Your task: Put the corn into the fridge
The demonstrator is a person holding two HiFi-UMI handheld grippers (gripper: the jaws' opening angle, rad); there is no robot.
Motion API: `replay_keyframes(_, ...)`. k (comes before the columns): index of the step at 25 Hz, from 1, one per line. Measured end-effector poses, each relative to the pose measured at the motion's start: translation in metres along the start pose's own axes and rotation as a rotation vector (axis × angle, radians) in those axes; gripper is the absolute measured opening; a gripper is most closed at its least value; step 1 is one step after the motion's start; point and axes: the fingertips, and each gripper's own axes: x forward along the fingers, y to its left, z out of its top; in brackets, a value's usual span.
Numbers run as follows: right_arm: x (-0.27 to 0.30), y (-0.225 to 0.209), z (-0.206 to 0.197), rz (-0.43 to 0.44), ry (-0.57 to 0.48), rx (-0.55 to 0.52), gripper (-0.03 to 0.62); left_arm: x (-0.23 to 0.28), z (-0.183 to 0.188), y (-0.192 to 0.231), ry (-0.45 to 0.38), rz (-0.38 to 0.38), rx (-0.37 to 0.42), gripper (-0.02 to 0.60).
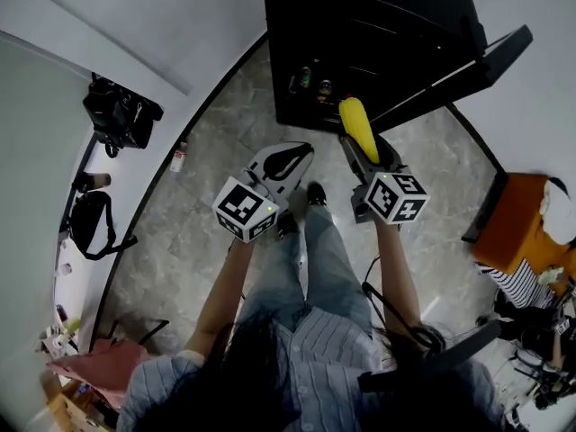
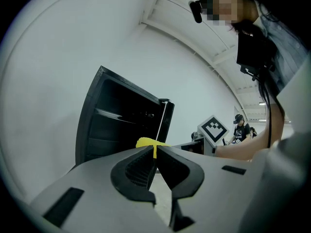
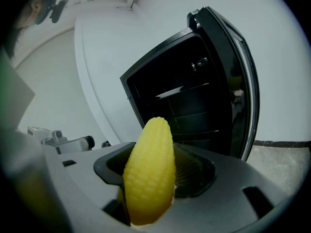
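Corn (image 3: 149, 171), a plump yellow cob with pebbled kernel rows, stands clamped between the ribbed dark pads of the right hand-held gripper (image 3: 151, 178), tapered tip toward the fridge (image 3: 194, 106). The left hand-held gripper (image 2: 154, 155) is closed on nothing, jaws meeting. The step in hand appears to be the carry; the glossy black door (image 3: 240, 81) stands open on dark shelves, so the next move likely calls for reaching forward to a shelf
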Motion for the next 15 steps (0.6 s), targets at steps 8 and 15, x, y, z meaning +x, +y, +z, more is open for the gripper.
replay_keyframes(8,0.046,-0.029,0.012,0.009,0.028,-0.028,0.245,0.013,-0.01,0.014,0.018,0.029,-0.009,0.009)
replay_keyframes(15,0.092,-0.051,0.012,0.007,0.074,-0.092,0.245,0.032,-0.015,0.024,0.024,0.037,-0.013,0.009)
